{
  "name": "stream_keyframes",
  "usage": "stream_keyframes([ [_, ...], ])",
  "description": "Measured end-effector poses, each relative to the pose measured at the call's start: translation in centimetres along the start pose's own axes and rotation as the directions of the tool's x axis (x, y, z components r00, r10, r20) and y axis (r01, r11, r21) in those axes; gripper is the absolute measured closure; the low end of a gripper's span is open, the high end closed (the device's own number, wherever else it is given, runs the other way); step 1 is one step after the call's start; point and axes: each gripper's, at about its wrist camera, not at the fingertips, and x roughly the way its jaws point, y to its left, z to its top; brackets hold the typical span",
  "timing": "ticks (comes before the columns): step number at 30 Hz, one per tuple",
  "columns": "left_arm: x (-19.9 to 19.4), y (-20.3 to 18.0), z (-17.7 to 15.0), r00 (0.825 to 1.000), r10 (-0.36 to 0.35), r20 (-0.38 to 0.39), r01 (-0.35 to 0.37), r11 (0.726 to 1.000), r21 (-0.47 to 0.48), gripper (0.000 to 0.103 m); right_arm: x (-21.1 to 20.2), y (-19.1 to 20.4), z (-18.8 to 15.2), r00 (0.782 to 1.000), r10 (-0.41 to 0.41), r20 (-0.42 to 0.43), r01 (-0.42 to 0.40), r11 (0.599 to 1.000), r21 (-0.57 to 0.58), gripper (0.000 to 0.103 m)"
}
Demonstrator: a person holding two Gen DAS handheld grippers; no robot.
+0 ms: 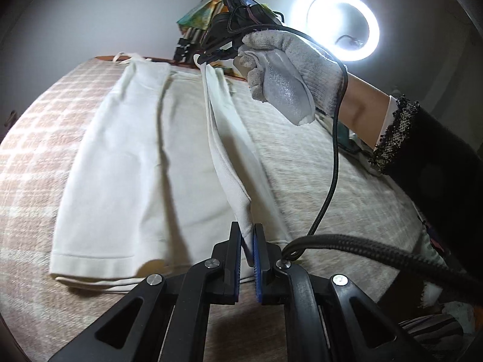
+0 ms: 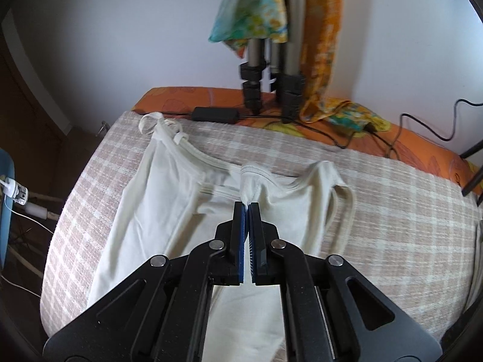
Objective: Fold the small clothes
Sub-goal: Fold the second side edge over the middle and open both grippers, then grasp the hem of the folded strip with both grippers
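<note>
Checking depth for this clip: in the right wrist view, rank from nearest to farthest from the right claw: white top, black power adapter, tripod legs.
1. White ribbed cotton top, pinched in the right claw.
2. Black rectangular power adapter, beyond it, left of centre.
3. Grey metal tripod legs, farthest, by the wall.

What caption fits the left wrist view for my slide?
Left gripper and right gripper both pinch the white tank top, lifting one side edge above the checked blanket.

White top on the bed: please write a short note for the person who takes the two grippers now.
Left hand-held gripper: shut on the hem of the white top.
Right hand-held gripper: shut on its neckline band.
The top lies on the checked blanket, one side edge lifted between the two grippers.
Done: both ends gripped.
Left: carry the edge across, lay it flat, release, finish folding.
</note>
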Motion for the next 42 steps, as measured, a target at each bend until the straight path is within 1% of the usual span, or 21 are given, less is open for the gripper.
stream_keyframes([
  [4,0.0,1.6,-0.4,0.999,0.029,-0.021,-0.029,0.999,-0.017,0.099,1.9,1.2,-0.2,1.0,-0.007,-0.023,0.007,1.0,-0.007,0.1],
  [6,0.1,1.7,-0.6,0.999,0.027,-0.03,-0.028,1.0,-0.013,0.099,2.7,1.5,-0.3,0.999,-0.011,-0.034,0.01,1.0,-0.01,0.099],
  [7,0.0,1.6,-0.7,0.999,0.034,-0.029,-0.034,0.999,-0.005,0.092,3.0,1.5,-0.4,0.999,-0.006,-0.043,0.006,1.0,-0.016,0.099],
  [8,-0.1,1.4,-0.7,0.999,0.037,-0.03,-0.037,0.999,0.004,0.088,3.2,1.5,-0.5,0.999,-0.009,-0.047,0.008,1.0,-0.021,0.099],
  [9,-0.3,1.3,-0.7,0.999,0.038,-0.029,-0.038,0.999,0.015,0.079,3.3,1.5,-0.6,0.999,-0.008,-0.052,0.007,1.0,-0.025,0.099],
  [10,-0.5,1.0,-0.8,0.999,0.043,-0.025,-0.042,0.999,0.027,0.073,3.3,1.4,-0.6,0.998,-0.004,-0.059,0.002,1.0,-0.024,0.091],
  [11,-0.8,0.7,-0.8,0.998,0.057,-0.017,-0.056,0.997,0.044,0.073,3.2,1.3,-0.7,0.998,0.002,-0.059,-0.003,1.0,-0.016,0.083],
  [12,-1.2,0.6,-0.9,0.998,0.065,-0.014,-0.064,0.996,0.057,0.072,2.7,1.1,-0.7,0.999,0.01,-0.051,-0.011,1.0,-0.005,0.064],
  [13,-1.5,0.5,-0.9,0.997,0.071,-0.012,-0.07,0.995,0.069,0.072,1.8,0.9,-0.8,0.999,0.042,-0.028,-0.042,0.999,0.004,0.052],
  [17,-3.2,1.0,-1.0,0.994,0.11,-0.004,-0.109,0.99,0.091,0.071,-2.6,0.0,-1.5,0.996,0.083,0.027,-0.084,0.996,0.014,0.052],
  [20,-4.9,1.3,-0.7,0.989,0.151,0.01,-0.151,0.983,0.105,0.071,-6.7,-1.0,-3.3,0.992,0.112,0.056,-0.115,0.992,0.047,0.052],
  [24,-7.5,1.8,-0.7,0.974,0.219,0.049,-0.224,0.967,0.124,0.066,-11.8,-1.9,-7.9,0.989,0.134,0.06,-0.139,0.987,0.084,0.052],
  [26,-8.7,2.0,-0.8,0.968,0.243,0.065,-0.249,0.959,0.133,0.062,-13.7,-1.9,-11.0,0.988,0.149,0.043,-0.153,0.984,0.092,0.052],
  [28,-9.4,2.4,-0.8,0.966,0.252,0.063,-0.258,0.956,0.141,0.054,-15.1,-1.5,-14.2,0.987,0.161,0.014,-0.162,0.983,0.087,0.052],
  [30,-9.8,3.4,-0.6,0.966,0.254,0.049,-0.258,0.96,0.11,0.053,-16.1,-0.8,-17.2,0.984,0.175,-0.009,-0.174,0.981,0.083,0.052],
  [33,-9.5,5.0,-0.2,0.967,0.255,0.019,-0.256,0.966,0.038,0.053,-16.4,0.0,-21.4,0.974,0.221,-0.055,-0.214,0.971,0.111,0.052],
  [35,-8.9,6.3,0.2,0.975,0.223,-0.01,-0.223,0.974,-0.031,0.053,-15.8,0.7,-23.7,0.965,0.247,-0.09,-0.235,0.963,0.132,0.052],
  [38,-7.6,8.3,0.2,0.985,0.167,-0.053,-0.173,0.973,-0.152,0.055,-14.4,1.1,-26.0,0.95,0.288,-0.12,-0.263,0.946,0.19,0.052],
  [40,-6.9,9.0,0.1,0.986,0.148,-0.073,-0.159,0.969,-0.192,0.056,-13.5,1.1,-27.1,0.935,0.33,-0.134,-0.292,0.926,0.241,0.052],
  [42,-6.4,9.2,0.0,0.987,0.134,-0.087,-0.15,0.966,-0.209,0.058,-13.0,1.2,-27.8,0.921,0.365,-0.134,-0.319,0.906,0.276,0.052],
])
